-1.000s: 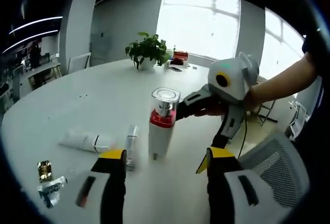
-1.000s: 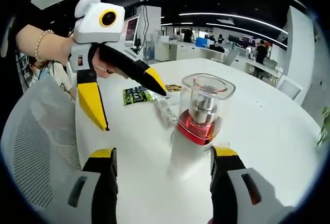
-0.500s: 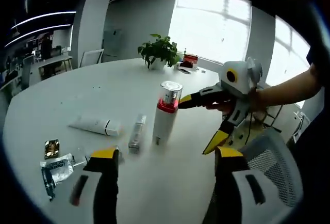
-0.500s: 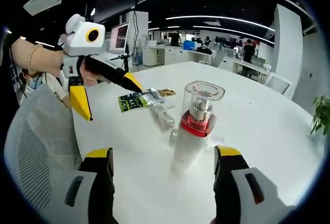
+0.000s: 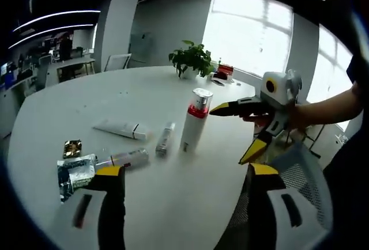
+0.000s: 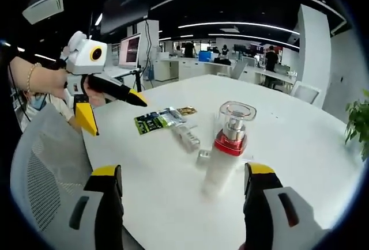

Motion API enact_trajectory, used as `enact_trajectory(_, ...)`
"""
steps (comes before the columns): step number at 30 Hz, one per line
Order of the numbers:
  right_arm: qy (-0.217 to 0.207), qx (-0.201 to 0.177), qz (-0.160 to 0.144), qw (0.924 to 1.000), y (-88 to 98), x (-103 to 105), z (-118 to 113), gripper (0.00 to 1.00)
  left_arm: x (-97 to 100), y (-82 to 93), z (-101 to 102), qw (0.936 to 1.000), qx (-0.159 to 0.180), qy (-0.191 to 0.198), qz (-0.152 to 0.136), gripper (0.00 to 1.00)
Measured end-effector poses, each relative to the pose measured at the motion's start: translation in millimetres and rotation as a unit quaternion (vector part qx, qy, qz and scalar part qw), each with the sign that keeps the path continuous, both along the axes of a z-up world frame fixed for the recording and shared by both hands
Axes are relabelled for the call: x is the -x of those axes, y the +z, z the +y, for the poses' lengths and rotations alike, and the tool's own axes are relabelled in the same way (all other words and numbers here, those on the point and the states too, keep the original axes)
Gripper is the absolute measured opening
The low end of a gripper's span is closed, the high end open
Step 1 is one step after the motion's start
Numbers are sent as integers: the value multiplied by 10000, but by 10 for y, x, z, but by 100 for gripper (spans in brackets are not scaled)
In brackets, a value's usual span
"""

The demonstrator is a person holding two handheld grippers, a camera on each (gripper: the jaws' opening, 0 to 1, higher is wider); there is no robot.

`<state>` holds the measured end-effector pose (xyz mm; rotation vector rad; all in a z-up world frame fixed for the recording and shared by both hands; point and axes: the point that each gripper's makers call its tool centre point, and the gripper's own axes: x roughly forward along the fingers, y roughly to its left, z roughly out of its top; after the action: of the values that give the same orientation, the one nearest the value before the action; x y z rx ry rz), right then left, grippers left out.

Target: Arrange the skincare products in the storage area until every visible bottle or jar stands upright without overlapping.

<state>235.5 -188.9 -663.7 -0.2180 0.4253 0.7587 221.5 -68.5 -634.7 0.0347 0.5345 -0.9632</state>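
Observation:
A white pump bottle (image 5: pixel 193 122) with a red collar and clear cap stands upright on the white table (image 5: pixel 86 97); it also stands in the right gripper view (image 6: pixel 226 147). A white tube (image 5: pixel 122 129) and two small clear bottles (image 5: pixel 165 139) (image 5: pixel 128 158) lie flat to its left. My left gripper (image 5: pixel 185 172) is open, well short of the bottle. My right gripper (image 6: pixel 183 172) is open too, with the bottle ahead between its jaws but apart. The right gripper (image 5: pixel 233 133) hangs open beside the bottle; the left gripper (image 6: pixel 115 117) shows open at the left.
Sachets (image 5: pixel 75 172) and a gold packet (image 5: pixel 72 148) lie near the table's front left edge; the green sachet (image 6: pixel 154 120) lies beside a small lying bottle (image 6: pixel 187 137). A potted plant (image 5: pixel 193 60) stands at the far side. A mesh chair (image 6: pixel 40 175) is next to the table.
Both views have drawn back from the upright pump bottle, which now looks smaller and farther. The bottle and lying items stay where they were. Both grippers stay open.

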Motion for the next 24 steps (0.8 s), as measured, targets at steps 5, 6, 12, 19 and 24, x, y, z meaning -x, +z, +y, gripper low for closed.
enact_trajectory(5, -43, -104, -14, 9999, 73, 97, 79, 91, 69, 7, 148, 9998, 29, 196, 32, 85)
enact_trajectory(6, -52, -127, -30, 9999, 99, 128, 96, 91, 78, 5, 162, 9998, 26, 215, 38, 86)
enact_trajectory(12, -111, -233, -4, 9997, 115, 204, 151, 95, 163, -18, 345, 9987, 78, 494, 101, 90)
enact_trajectory(19, -160, -320, -13, 9994, 195, 310, 214, 98, 279, -29, 554, 9968, 119, 775, 164, 93)
enact_trajectory(24, -224, -452, 12, 9987, 236, 363, 250, 99, 353, -42, 727, 9949, 117, 984, 166, 94)
